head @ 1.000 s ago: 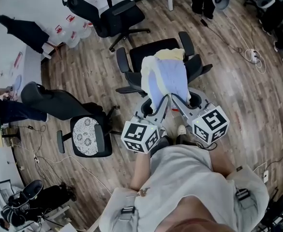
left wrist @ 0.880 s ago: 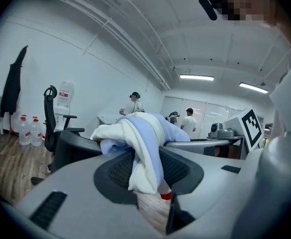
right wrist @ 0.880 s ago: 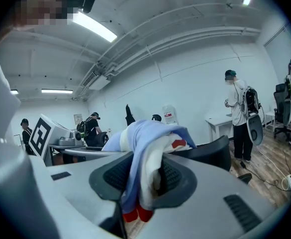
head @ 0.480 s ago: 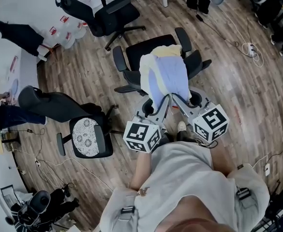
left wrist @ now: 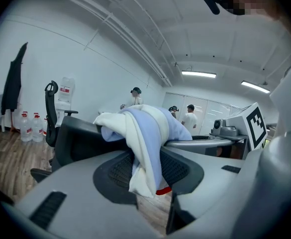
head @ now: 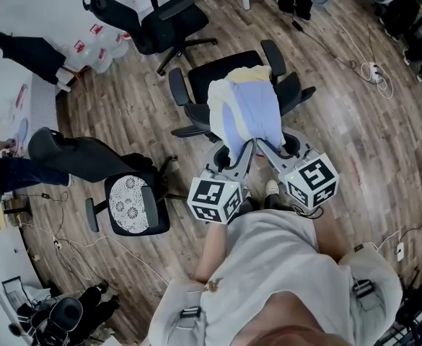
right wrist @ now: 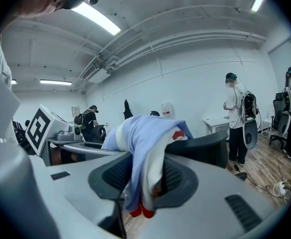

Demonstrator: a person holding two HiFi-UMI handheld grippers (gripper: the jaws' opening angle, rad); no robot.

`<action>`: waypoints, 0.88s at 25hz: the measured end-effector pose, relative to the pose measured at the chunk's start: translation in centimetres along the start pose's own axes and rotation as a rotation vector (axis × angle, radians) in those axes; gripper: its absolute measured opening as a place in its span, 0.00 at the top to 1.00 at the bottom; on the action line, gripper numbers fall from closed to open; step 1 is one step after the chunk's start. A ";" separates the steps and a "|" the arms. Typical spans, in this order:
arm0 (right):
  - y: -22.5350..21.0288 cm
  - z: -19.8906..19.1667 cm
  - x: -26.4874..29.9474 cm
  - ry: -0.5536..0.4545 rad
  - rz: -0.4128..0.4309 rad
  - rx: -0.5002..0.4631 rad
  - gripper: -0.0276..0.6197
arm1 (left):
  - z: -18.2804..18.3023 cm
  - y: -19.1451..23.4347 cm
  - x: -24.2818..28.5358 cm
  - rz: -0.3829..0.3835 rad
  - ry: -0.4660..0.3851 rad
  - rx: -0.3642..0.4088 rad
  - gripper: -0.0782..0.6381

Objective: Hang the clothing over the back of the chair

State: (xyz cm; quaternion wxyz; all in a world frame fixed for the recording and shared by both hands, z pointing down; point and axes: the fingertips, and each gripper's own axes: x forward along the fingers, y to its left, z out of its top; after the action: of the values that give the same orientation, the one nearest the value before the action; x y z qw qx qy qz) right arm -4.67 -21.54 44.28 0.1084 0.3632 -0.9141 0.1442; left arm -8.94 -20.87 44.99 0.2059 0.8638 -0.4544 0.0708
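Observation:
A pale blue and cream garment (head: 245, 110) is draped over the back of the black office chair (head: 218, 74) in front of me. My left gripper (head: 232, 151) and right gripper (head: 270, 147) reach side by side to its lower hem. In the left gripper view the cloth (left wrist: 146, 133) hangs over the chair back (left wrist: 78, 138) and down between the pads (left wrist: 116, 176) of the left gripper (left wrist: 147, 178), which pinch it. In the right gripper view the cloth (right wrist: 145, 133) fills the gap of the right gripper (right wrist: 145, 185). Those jaws have just been opening slightly, with the cloth still between them.
A second black chair (head: 160, 20) stands behind, and a chair with a lace cushion (head: 133, 202) is at the left with a dark garment (head: 81, 153) beside it. A power strip and cable (head: 373, 74) lie on the wood floor at the right. People stand (right wrist: 237, 118) in the background.
The head view has shifted a little, so the chair sits slightly higher in the picture. Both grippers stay at the garment's hem.

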 end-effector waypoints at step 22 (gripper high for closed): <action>0.8 -0.2 -1.4 0.000 -0.041 -0.116 0.56 | -0.1 -0.4 -1.7 0.035 -0.014 0.043 0.59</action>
State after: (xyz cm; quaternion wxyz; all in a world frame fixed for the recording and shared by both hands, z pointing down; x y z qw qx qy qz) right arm -4.17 -20.04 43.86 0.1325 0.3749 -0.9133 0.0886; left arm -9.60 -19.37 44.45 0.1826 0.8605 -0.4692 0.0781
